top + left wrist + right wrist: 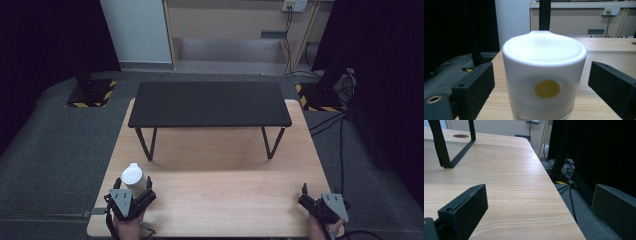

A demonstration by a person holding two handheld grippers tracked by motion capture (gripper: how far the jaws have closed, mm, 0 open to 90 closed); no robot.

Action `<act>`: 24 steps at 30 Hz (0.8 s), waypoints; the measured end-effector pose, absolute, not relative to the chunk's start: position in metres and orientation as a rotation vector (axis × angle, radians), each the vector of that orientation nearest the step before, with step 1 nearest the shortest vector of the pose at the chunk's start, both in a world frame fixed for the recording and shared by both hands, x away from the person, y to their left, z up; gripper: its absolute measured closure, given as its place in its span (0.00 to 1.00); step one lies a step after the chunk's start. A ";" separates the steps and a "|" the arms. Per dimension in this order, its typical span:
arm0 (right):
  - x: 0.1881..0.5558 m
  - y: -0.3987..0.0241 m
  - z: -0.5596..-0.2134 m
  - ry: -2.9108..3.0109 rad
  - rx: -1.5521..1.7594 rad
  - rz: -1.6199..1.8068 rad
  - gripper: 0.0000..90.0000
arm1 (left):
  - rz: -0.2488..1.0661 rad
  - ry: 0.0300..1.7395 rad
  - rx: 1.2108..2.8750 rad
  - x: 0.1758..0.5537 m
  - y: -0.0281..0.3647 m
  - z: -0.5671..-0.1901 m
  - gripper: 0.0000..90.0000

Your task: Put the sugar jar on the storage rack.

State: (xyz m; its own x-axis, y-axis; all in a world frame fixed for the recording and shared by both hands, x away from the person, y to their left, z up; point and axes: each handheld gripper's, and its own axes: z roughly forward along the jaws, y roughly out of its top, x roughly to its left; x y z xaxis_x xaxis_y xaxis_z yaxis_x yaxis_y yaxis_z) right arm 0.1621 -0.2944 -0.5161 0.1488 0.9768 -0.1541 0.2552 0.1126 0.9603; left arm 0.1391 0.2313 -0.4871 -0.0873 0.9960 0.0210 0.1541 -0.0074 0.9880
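the white container (pixel 544 75) stands upright at the table's (pixel 220 200) near-left corner, between the left gripper's (pixel 134 194) jaws — gaps both sides, no grip yet (right gripper (pixel 314 196) wide, far off).

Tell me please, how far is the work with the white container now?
Little looks done: the container stands upright on the table near its front left corner. In hand: the left gripper has it between its jaws, with gaps visible on both sides, so no grip yet. The right gripper is open with nothing between its jaws, at the table's right edge. Left: gripping and moving it, maybe to the black shelf.
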 end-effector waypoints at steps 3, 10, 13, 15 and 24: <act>0.162 -0.294 -0.516 1.320 1.357 0.856 0.01 | 1.223 1.382 1.270 0.137 0.228 -0.487 0.14; 0.162 -0.294 -0.516 1.321 1.354 0.857 0.01 | 1.216 1.418 1.237 0.138 0.223 -0.485 0.23; 0.162 -0.294 -0.516 1.324 1.352 0.854 0.00 | 1.233 1.433 1.236 0.139 0.218 -0.483 0.26; 0.162 -0.294 -0.516 1.325 1.351 0.853 0.01 | 1.233 1.436 1.236 0.139 0.218 -0.483 0.27; 0.162 -0.293 -0.516 1.330 1.343 0.846 0.01 | 1.237 1.438 1.245 0.141 0.216 -0.482 0.32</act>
State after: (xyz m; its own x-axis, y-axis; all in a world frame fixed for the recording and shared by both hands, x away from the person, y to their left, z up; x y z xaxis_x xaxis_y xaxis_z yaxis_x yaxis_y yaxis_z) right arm 0.1624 -0.2935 -0.5165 0.1425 0.9749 -0.1713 0.2578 0.1305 0.9573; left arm 0.1406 0.2161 -0.4822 -0.1481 0.9890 0.0057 0.1536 0.0173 0.9880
